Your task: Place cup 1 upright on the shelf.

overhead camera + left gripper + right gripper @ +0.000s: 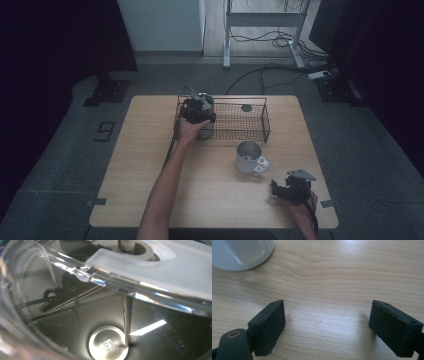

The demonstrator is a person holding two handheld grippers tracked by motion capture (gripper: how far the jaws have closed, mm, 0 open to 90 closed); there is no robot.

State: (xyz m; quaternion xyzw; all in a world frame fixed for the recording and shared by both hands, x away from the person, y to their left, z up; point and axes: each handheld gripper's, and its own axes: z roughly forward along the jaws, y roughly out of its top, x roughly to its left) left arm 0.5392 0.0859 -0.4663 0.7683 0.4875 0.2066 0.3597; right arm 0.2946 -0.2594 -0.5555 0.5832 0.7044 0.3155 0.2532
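A steel cup (205,132) stands at the left end of the black wire basket (265,121), at the table's far side. My left gripper (196,111) sits right on top of it, held by a hand. The left gripper view looks down into the steel cup (108,343), past a clear plastic piece (150,272) across its mouth; the jaws are hidden, so the grip is unclear. A white mug (248,156) stands mid-table. My right gripper (275,186) rests near the front right edge, and its jaws (327,312) stand apart over bare wood, with the mug (239,252) just beyond.
The wooden table (150,155) has bare room on its left half and front middle. A small dark round thing (246,108) lies inside the basket at its far side. Grey floor, cables and desk legs lie beyond the table.
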